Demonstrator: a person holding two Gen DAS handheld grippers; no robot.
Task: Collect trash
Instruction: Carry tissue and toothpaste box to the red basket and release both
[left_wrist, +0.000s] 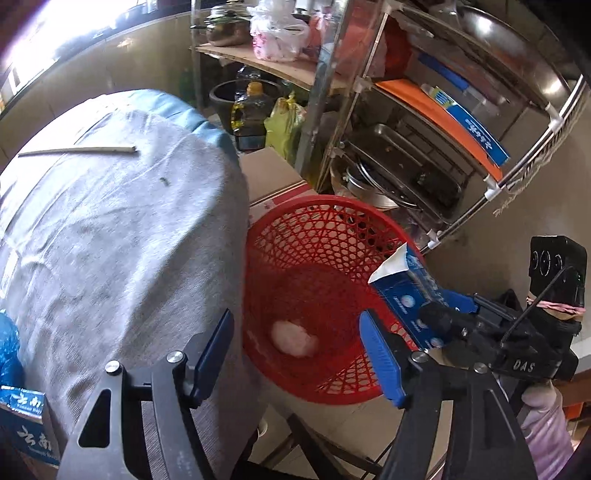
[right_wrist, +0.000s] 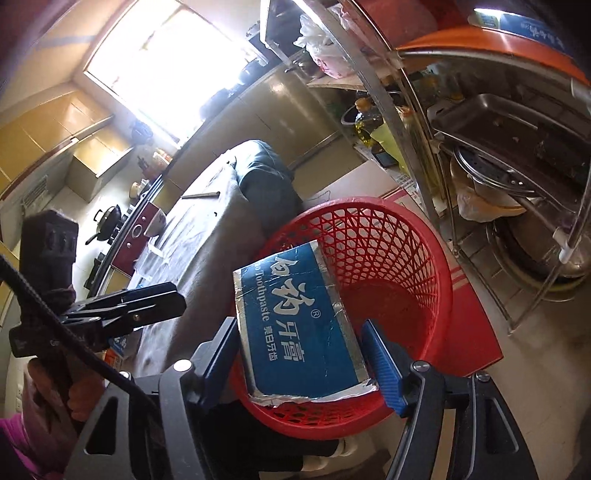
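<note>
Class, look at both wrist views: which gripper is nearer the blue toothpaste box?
Right. The right gripper has the toothpaste box between its fingers over the red basket. The left gripper is empty, beside it above the same basket.

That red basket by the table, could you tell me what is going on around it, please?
A person with a handheld gripper in each hand is collecting trash. The right gripper holds a blue toothpaste box over the red mesh basket, its fingers on either side of the box; whether they still press on it is unclear. The left gripper is open and empty above the basket, where a pale crumpled wad already lies at the bottom.
</note>
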